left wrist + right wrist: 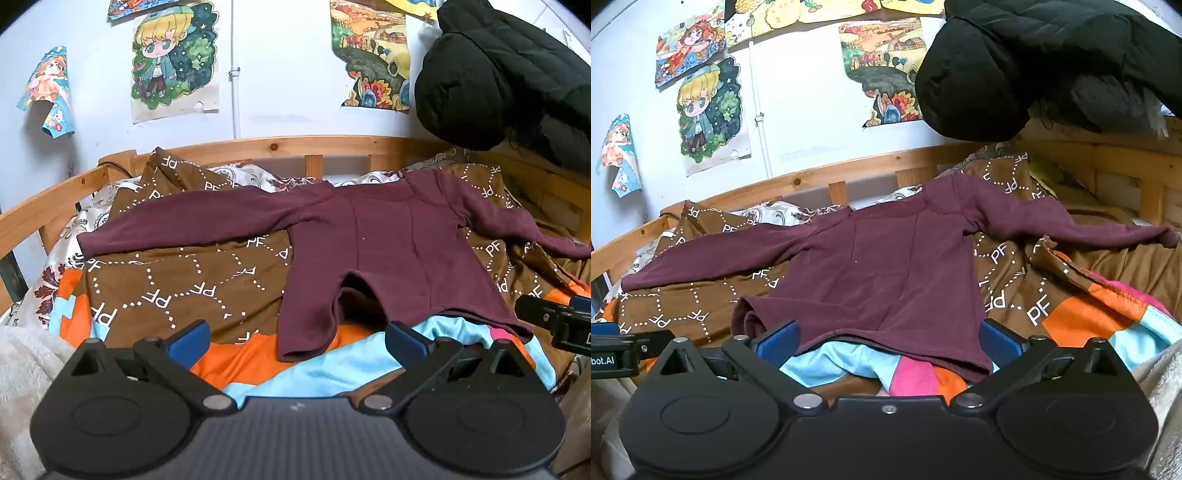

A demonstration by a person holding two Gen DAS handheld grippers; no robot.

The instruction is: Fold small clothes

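I hold both the left gripper [295,341] and right gripper [886,341] wide and empty at the near hem of the maroon top [388,243], spread flat on the quilt [177,280], so I judge folding unstarted: next, pinch a sleeve.

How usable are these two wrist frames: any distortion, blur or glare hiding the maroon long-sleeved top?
Left wrist view: fisheye bends the wooden bed rail into an arc, corners vignette dark, yet the maroon long-sleeved top stays sharp under even light. Right wrist view: same bowing, no glare; the black puffy jacket shows little detail.
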